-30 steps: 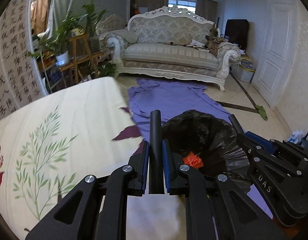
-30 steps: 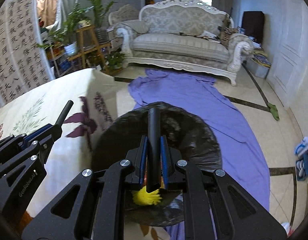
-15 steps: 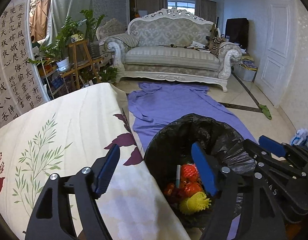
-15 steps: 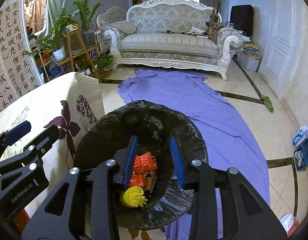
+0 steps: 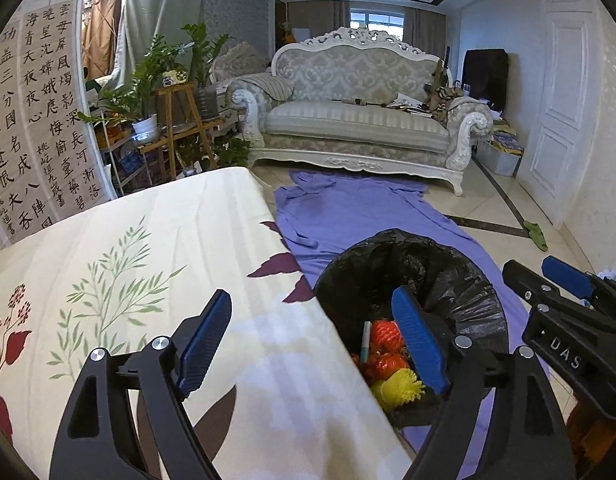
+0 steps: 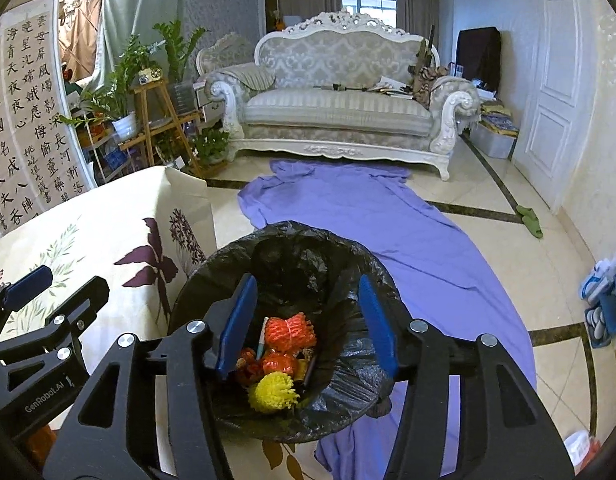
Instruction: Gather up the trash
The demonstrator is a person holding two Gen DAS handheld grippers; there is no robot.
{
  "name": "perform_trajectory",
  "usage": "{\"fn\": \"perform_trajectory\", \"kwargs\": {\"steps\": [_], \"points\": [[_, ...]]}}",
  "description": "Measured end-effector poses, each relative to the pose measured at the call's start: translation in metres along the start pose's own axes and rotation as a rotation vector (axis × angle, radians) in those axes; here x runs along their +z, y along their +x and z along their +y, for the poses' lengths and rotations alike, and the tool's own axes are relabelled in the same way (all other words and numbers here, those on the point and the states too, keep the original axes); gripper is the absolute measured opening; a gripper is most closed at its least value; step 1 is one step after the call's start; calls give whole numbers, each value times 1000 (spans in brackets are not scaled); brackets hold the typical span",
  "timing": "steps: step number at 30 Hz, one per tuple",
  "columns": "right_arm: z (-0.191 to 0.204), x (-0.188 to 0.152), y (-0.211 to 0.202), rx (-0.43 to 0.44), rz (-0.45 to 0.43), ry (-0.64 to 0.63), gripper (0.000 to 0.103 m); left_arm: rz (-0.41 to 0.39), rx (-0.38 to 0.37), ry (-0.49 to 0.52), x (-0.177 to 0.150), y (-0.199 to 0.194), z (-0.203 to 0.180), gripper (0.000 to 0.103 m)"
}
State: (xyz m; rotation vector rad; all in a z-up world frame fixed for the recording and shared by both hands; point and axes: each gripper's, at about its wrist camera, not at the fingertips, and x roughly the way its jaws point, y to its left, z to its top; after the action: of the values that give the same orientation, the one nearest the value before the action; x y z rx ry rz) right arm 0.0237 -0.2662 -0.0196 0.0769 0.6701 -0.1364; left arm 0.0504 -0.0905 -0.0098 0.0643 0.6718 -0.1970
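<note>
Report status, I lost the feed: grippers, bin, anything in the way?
Left gripper and right gripper: jaws opening, nothing between them. Bin holds pens and orange and yellow trash. Nothing in the way.

The left matte-black plastic two-finger gripper (image 5: 312, 336) has blue ribbed pads (image 5: 418, 340), silver round screws and cut-out linkage arms. The matching right black gripper (image 6: 303, 324) bears white "DAS" lettering in the left wrist view.
</note>
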Motion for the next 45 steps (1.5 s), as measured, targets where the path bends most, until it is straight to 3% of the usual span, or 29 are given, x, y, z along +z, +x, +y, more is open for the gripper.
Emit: {"fn": "perform_trajectory", "kwargs": {"steps": [15, 45], "points": [[9, -4, -31, 13, -40, -19, 53, -27, 0, -26, -4, -21, 8, 81], [10, -4, -33, 14, -42, -20, 53, -26, 1, -27, -5, -22, 11, 81]]}}
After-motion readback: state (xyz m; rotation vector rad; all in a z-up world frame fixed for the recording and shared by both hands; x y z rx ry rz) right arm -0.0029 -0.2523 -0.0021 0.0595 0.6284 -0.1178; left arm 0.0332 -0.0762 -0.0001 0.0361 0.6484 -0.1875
